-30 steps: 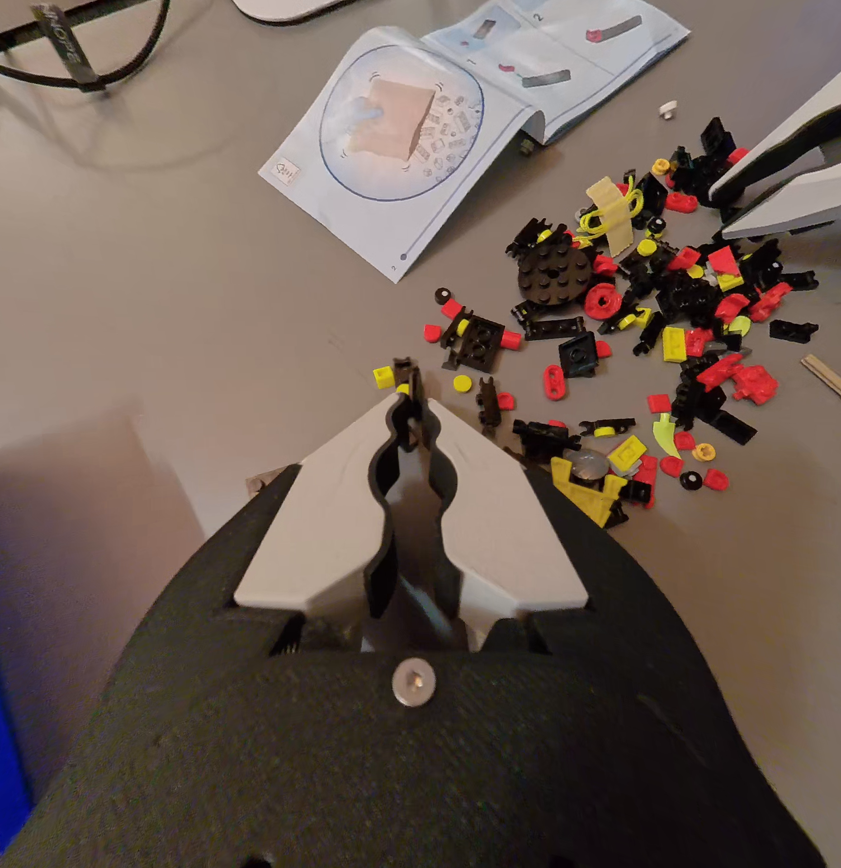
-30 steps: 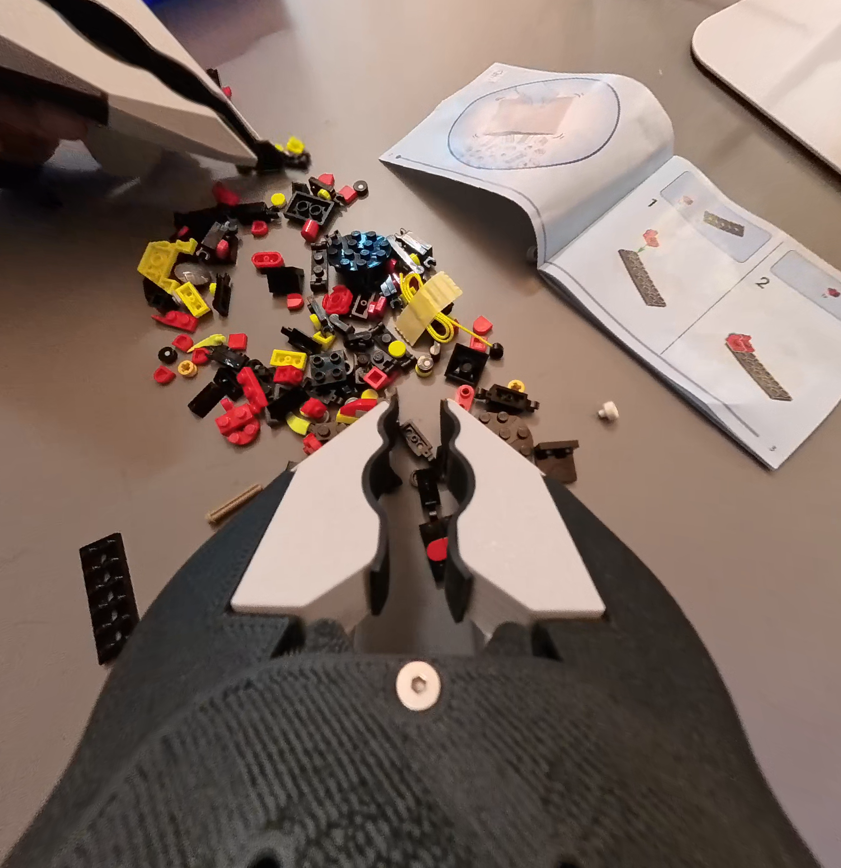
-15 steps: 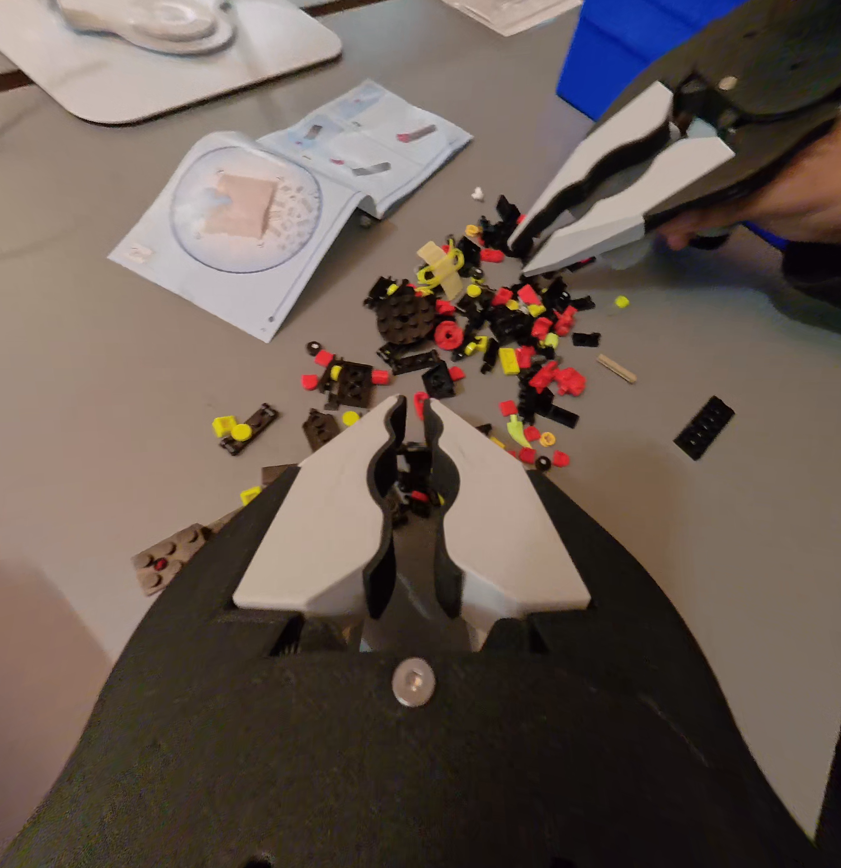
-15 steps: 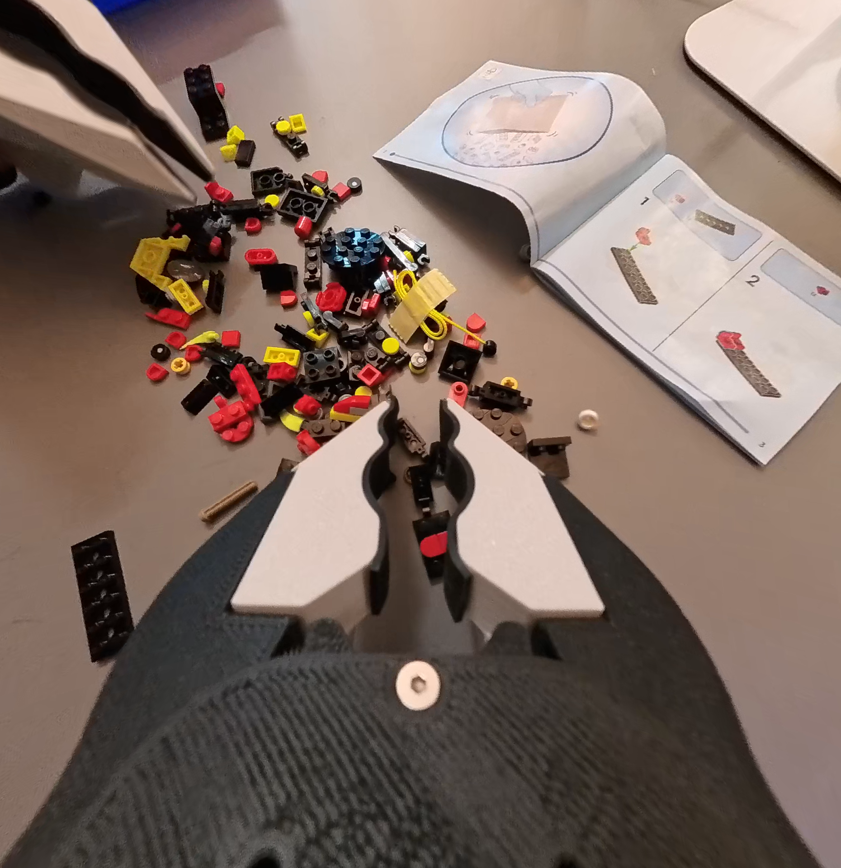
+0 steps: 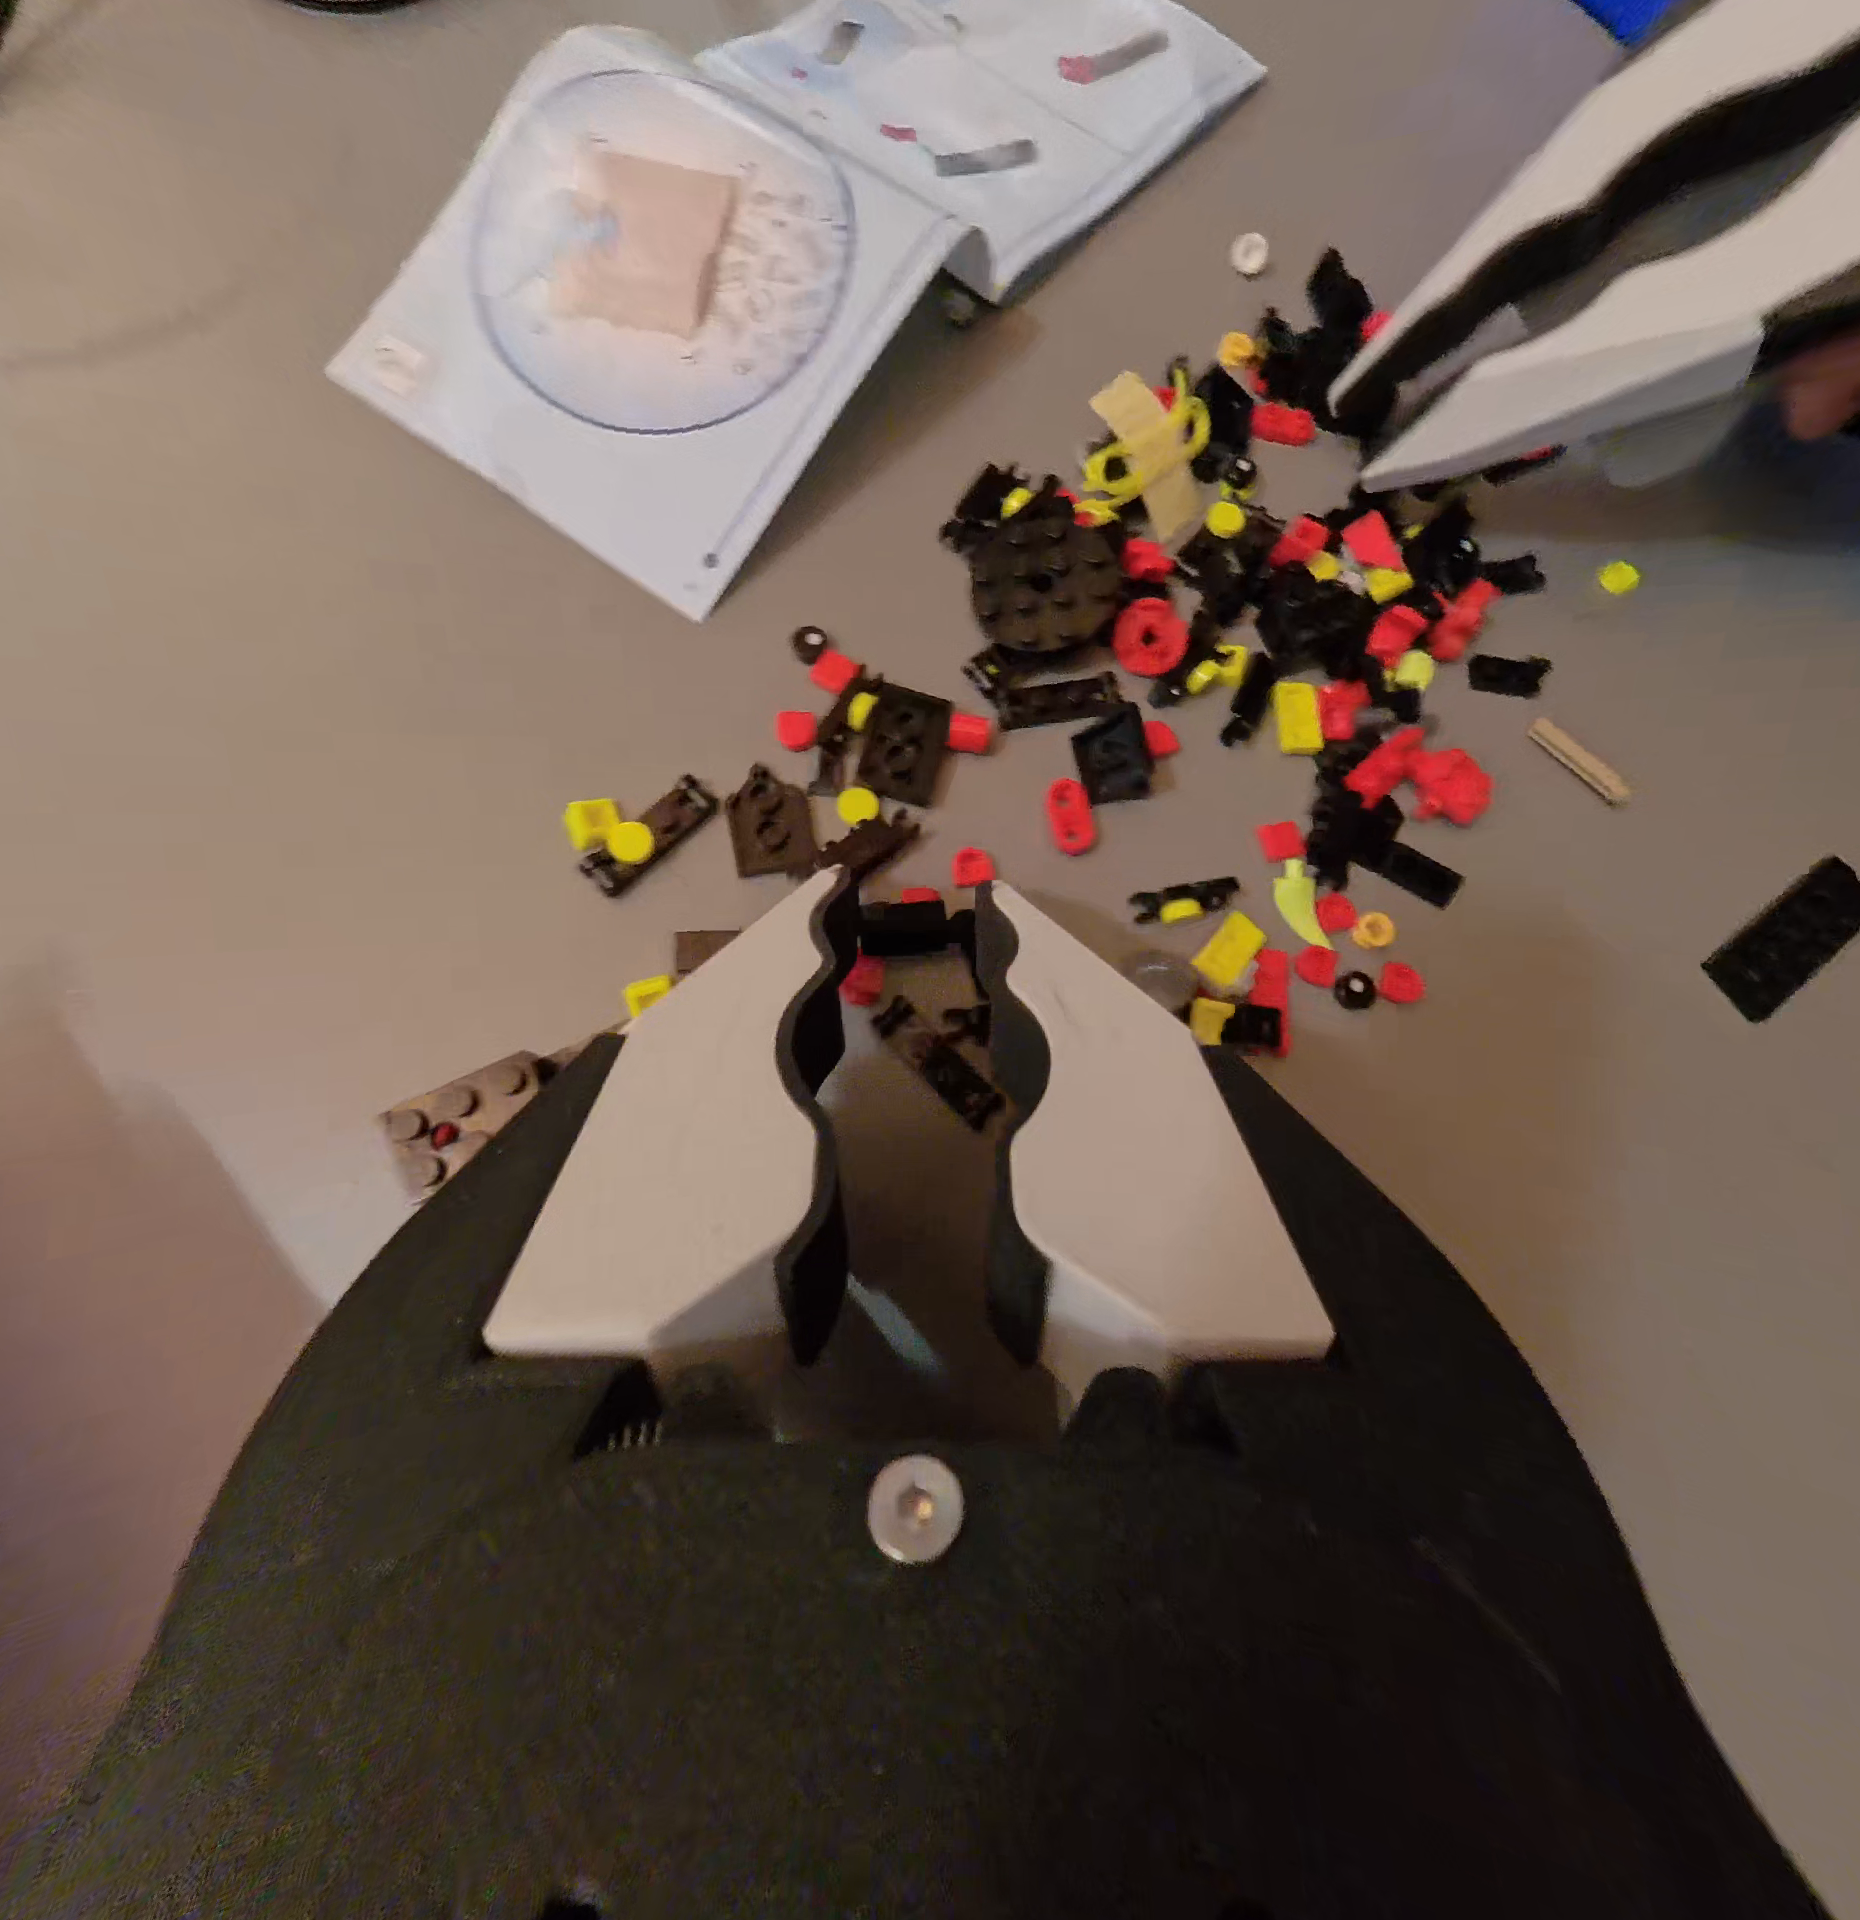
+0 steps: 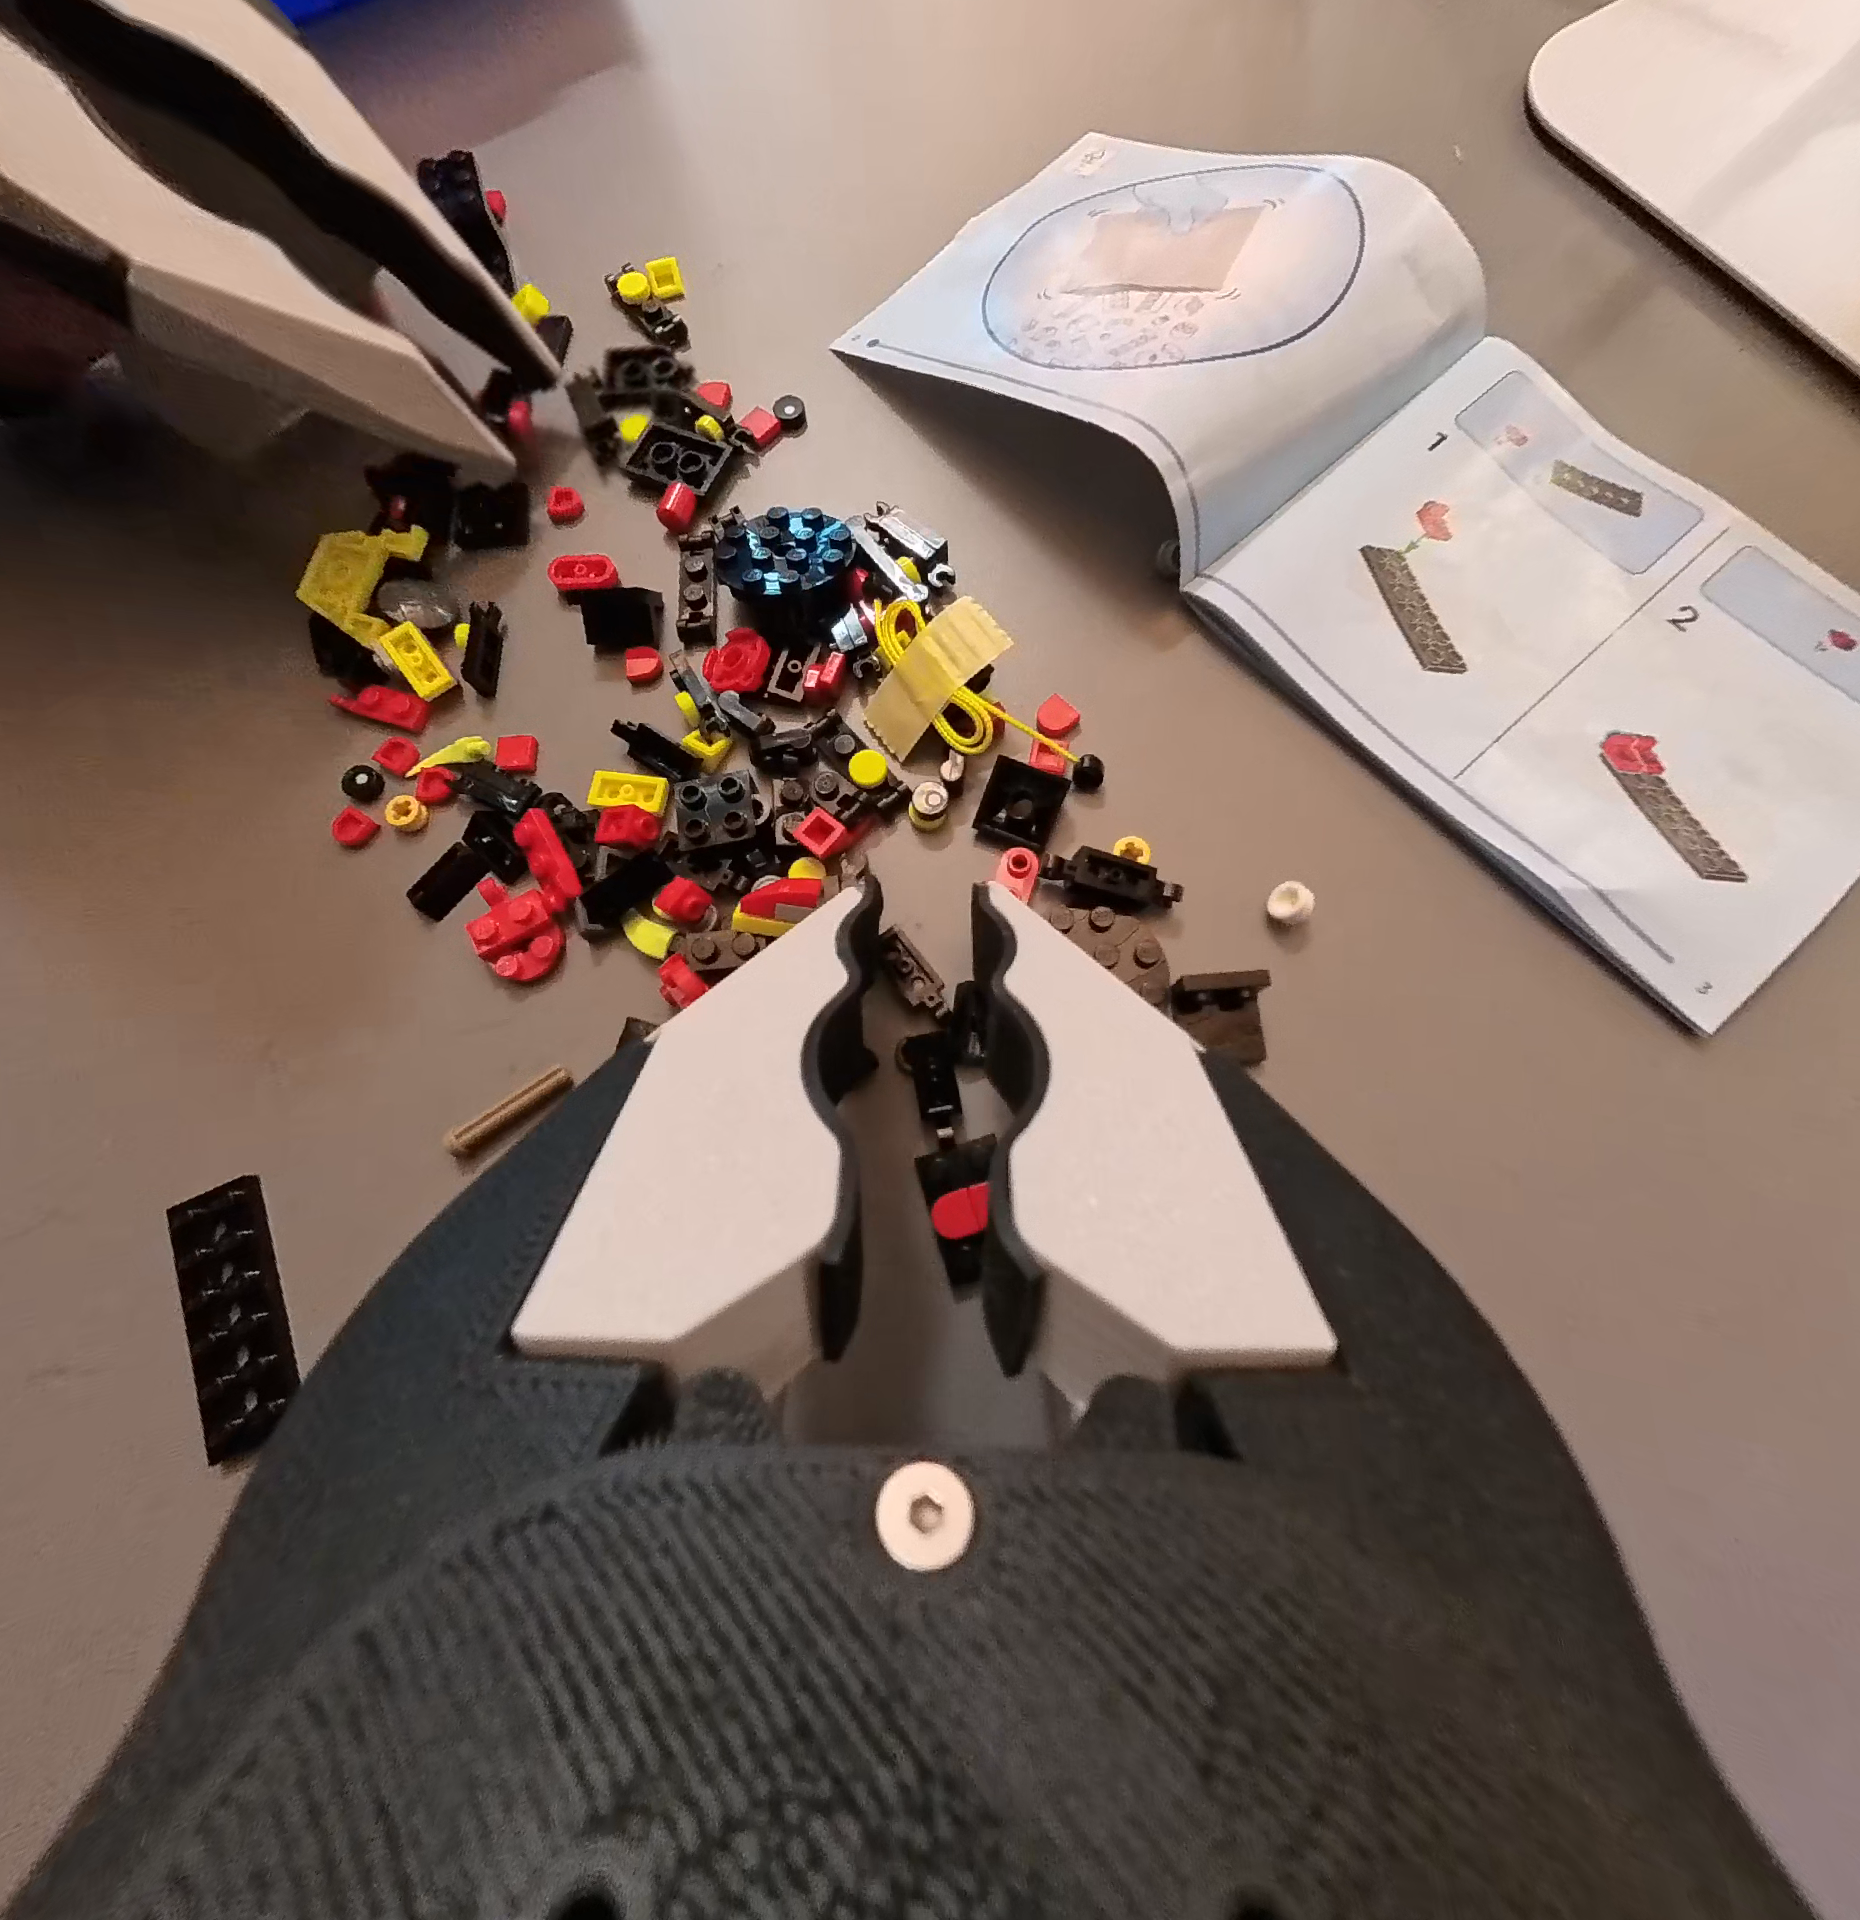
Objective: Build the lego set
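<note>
A pile of small black, red and yellow lego pieces (image 5: 1269,665) lies on the grey table, also in the right wrist view (image 6: 697,748). It includes a round black plate (image 5: 1045,582). My left gripper (image 5: 910,894) is open at the pile's near edge, its tips either side of a small black piece (image 5: 905,925) on the table. It also shows in the right wrist view (image 6: 521,416). My right gripper (image 6: 926,899) is open and empty, low over the pile's other edge, and shows in the left wrist view (image 5: 1362,436). A long black plate (image 6: 230,1320) lies apart.
An open instruction booklet (image 5: 697,312) lies beyond the pile, also in the right wrist view (image 6: 1321,416). A white tray (image 6: 1736,156) is behind it. A tan axle (image 6: 510,1112) and a brown studded plate (image 5: 458,1117) lie off the pile. About 15 centimeters separates my left fingertips from my right. From the left gripper's tips to the round black plate (image 5: 1045,582) is close to 7 centimeters. It turns up in the right wrist view (image 6: 780,544) as well.
My left gripper let go of a small black piece at the pile's left side, swung away and came back low over the pile edge with its jaws wider. The right gripper hardly moved.
</note>
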`<state>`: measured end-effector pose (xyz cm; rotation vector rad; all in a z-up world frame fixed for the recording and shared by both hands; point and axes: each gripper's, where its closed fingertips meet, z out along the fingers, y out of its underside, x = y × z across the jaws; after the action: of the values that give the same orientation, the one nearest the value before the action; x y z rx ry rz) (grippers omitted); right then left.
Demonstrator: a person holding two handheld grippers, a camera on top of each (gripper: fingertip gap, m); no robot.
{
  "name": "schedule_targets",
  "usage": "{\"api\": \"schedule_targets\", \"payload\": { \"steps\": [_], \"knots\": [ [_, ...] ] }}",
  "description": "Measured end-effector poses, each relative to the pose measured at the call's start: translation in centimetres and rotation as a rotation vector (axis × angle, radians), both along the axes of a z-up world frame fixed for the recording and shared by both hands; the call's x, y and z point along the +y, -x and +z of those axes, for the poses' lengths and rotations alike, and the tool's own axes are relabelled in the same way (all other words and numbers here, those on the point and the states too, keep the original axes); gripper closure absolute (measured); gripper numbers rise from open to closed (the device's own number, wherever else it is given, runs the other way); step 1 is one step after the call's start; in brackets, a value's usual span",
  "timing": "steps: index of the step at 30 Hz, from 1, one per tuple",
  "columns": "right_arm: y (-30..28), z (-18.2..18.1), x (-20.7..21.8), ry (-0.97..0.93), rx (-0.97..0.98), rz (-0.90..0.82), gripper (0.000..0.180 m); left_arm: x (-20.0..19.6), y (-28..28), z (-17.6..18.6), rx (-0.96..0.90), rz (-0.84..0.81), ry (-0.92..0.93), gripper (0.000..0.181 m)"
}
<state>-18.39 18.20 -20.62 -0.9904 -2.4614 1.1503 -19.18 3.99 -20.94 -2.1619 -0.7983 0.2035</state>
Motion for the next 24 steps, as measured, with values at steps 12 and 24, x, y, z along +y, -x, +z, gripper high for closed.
{"api": "schedule_targets", "payload": {
  "steps": [12,24],
  "knots": [
    [0.0,0.1,-0.1,0.007,0.002,0.001,0.164,1.0,-5.2,2.0,0.062,-0.399,-0.098,0.139],
    [-0.1,0.0,-0.2,0.005,-0.003,0.005,0.164,0.6,-5.8,-0.6,0.064,-0.434,0.067,0.167]
  ]
}}
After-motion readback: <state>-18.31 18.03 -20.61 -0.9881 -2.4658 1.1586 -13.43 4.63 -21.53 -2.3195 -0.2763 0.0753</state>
